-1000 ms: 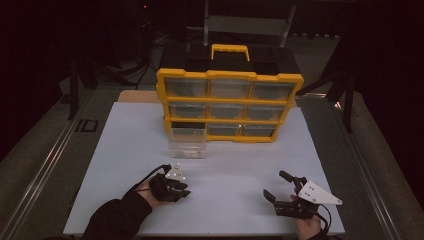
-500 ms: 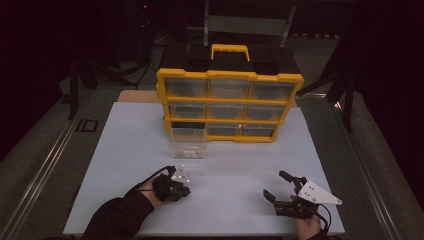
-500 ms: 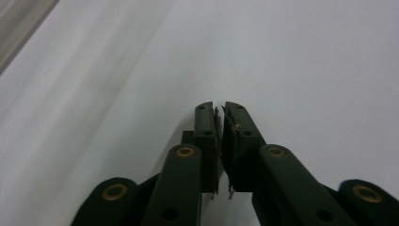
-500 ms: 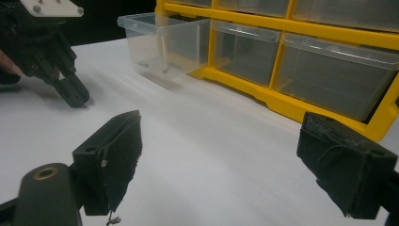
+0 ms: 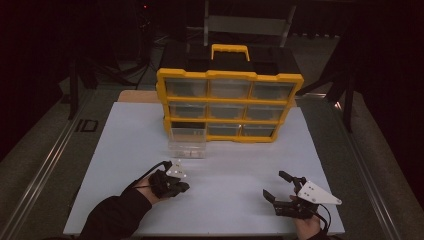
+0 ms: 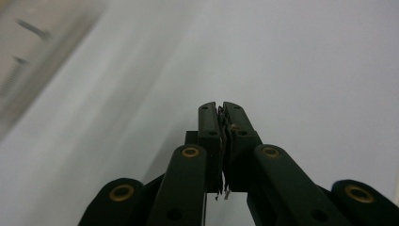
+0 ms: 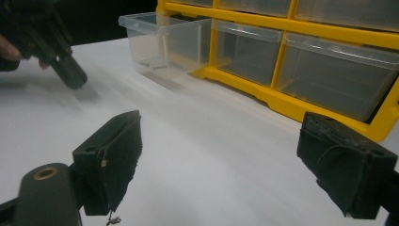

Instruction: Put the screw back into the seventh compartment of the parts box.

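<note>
Your left gripper point(image 5: 172, 182) sits on the white table point(image 5: 235, 150) near its front edge, left of the middle, and its jaws have just been closing: a second ago they stood a little apart, and now in the left gripper view they are pressed together tip to tip point(image 6: 221, 110). Between the pads there is at most a thin dark sliver, too small to name, so you cannot be sure from here whether you have caught something or just pinched air. The clear drawer point(image 5: 187, 142) you pulled out stands on the table just behind that gripper, in front of the lower left corner of the yellow organizer point(image 5: 230, 102), which stands at the table's back edge; the right gripper view shows the drawer point(image 7: 164, 40) open at the top and touching or nearly touching the organizer's frame, with something small and pale on its floor that cannot be made out. Your right gripper point(image 5: 284, 192) rests near the front right corner with its jaws wide apart and nothing between them. The left closure looks like a pick from the tabletop, so the likely next call is to lift slightly, check the pinch, and carry toward the drawer; if nothing is held, open and reset lower.
</note>
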Demonstrator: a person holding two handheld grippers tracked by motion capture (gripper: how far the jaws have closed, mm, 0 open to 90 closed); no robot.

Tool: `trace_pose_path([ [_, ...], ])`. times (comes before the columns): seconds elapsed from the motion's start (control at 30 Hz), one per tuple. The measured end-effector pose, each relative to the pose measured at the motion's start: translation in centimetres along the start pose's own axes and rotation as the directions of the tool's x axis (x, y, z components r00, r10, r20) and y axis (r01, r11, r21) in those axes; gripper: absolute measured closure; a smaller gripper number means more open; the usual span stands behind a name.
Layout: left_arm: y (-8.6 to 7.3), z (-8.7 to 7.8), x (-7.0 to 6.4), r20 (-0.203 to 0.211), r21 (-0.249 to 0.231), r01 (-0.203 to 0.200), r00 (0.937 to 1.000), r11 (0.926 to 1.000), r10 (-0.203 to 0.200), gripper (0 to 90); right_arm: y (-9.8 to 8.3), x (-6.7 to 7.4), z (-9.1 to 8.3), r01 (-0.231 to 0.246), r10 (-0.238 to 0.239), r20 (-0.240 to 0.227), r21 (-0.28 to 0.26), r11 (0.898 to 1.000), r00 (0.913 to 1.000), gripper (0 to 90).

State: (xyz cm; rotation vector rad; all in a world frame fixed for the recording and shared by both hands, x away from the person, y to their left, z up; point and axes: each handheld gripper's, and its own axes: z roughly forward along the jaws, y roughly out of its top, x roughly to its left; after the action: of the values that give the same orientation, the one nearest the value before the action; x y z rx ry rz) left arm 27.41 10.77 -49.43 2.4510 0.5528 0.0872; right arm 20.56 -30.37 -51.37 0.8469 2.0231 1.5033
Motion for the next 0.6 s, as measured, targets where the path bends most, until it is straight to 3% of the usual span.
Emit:
trace_pose_path([
  [0.6, 3.2, -4.4, 0.9, -0.044, -0.13, 0.02, 0.9987, 0.9914, -0.026, 86.8, 0.0, -0.1, -0.1, -0.001, 0.001, 0.002, -0.001, 1.0, 1.0, 14.2],
])
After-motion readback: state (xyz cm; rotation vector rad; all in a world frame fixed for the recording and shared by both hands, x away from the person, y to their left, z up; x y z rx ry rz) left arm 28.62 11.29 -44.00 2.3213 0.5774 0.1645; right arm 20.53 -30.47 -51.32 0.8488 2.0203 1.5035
